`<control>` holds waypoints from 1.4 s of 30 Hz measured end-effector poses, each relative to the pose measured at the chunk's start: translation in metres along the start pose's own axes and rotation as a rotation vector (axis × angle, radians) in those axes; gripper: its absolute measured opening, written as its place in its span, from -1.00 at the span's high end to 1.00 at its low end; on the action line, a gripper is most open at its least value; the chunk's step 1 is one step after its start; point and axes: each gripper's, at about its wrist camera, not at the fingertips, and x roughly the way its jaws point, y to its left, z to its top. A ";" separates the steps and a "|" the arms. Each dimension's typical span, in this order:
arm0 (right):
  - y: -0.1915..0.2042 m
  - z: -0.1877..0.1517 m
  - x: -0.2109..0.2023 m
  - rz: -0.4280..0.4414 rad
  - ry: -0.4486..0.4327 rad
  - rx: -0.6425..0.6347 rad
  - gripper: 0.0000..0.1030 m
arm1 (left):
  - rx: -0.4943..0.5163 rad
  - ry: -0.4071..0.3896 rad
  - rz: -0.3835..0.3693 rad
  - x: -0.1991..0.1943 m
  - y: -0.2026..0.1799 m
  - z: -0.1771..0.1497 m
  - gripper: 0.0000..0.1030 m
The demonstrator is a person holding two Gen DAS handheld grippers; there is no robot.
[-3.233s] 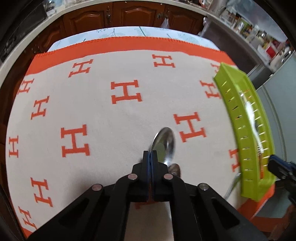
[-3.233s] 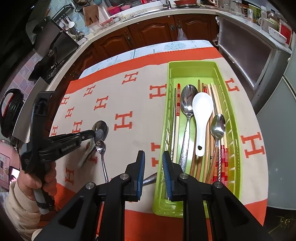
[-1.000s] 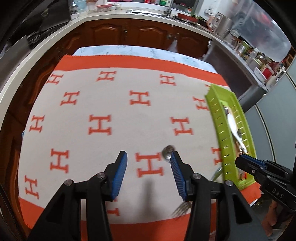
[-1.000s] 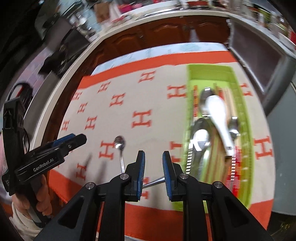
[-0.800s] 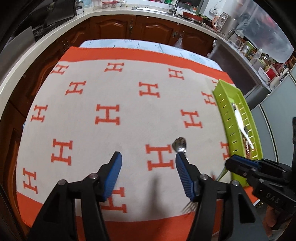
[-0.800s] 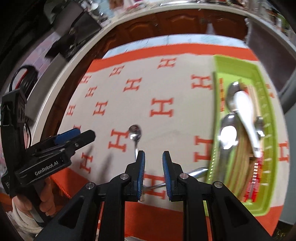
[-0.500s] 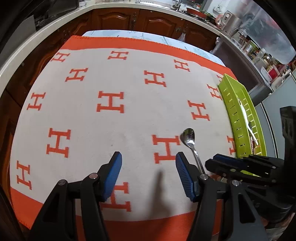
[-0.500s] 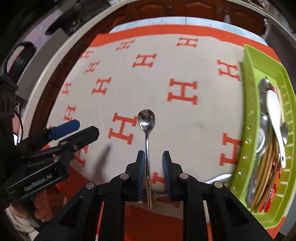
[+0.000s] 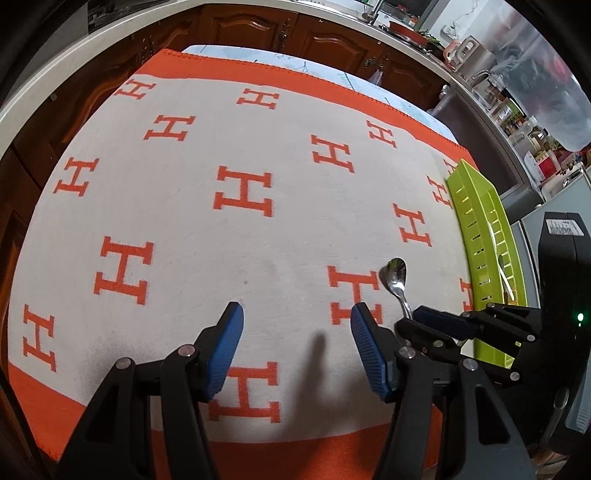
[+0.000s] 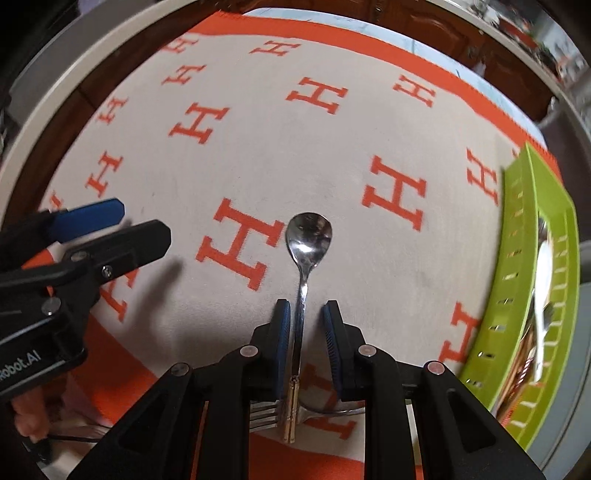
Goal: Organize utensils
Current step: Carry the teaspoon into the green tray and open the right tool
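A small metal spoon [image 10: 308, 236] lies on the white cloth with orange H marks, bowl pointing away; it also shows in the left wrist view [image 9: 395, 277]. My right gripper [image 10: 306, 314] is open, with a finger on each side of the spoon's handle and close to the cloth. A fork [image 10: 271, 412] lies under that gripper, crossing the spoon's handle end. My left gripper [image 9: 295, 325] is open and empty above the cloth, left of the spoon. The green utensil tray [image 10: 517, 295] stands at the right, holding several utensils.
The cloth's orange border [image 9: 258, 461] marks the table's near edge. Dark wood cabinets [image 9: 258, 26] and a counter with jars [image 9: 517, 118] run beyond the table. A grey appliance [image 9: 491, 173] stands to the right past the tray.
My right gripper has moved left from the tray and come down around the spoon's handle. My left gripper let go of a large spoon earlier, opened, and now hovers empty.
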 end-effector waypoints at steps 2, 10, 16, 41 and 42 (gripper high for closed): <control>0.003 0.003 0.001 0.005 0.012 -0.015 0.86 | -0.004 0.003 -0.005 0.000 0.002 -0.001 -0.14; -0.032 0.004 -0.002 0.199 0.026 0.148 0.93 | -0.010 -0.003 -0.009 -0.001 0.006 -0.001 -0.14; -0.066 -0.012 -0.017 0.254 -0.010 0.267 0.93 | 0.015 -0.003 -0.011 -0.002 -0.001 -0.002 -0.14; -0.229 -0.103 -0.080 0.021 -0.121 0.615 0.93 | 0.446 0.140 -0.127 0.003 -0.113 -0.026 -0.27; -0.227 -0.102 -0.079 0.012 -0.115 0.610 0.91 | 0.455 0.156 -0.133 0.005 -0.114 -0.027 -0.27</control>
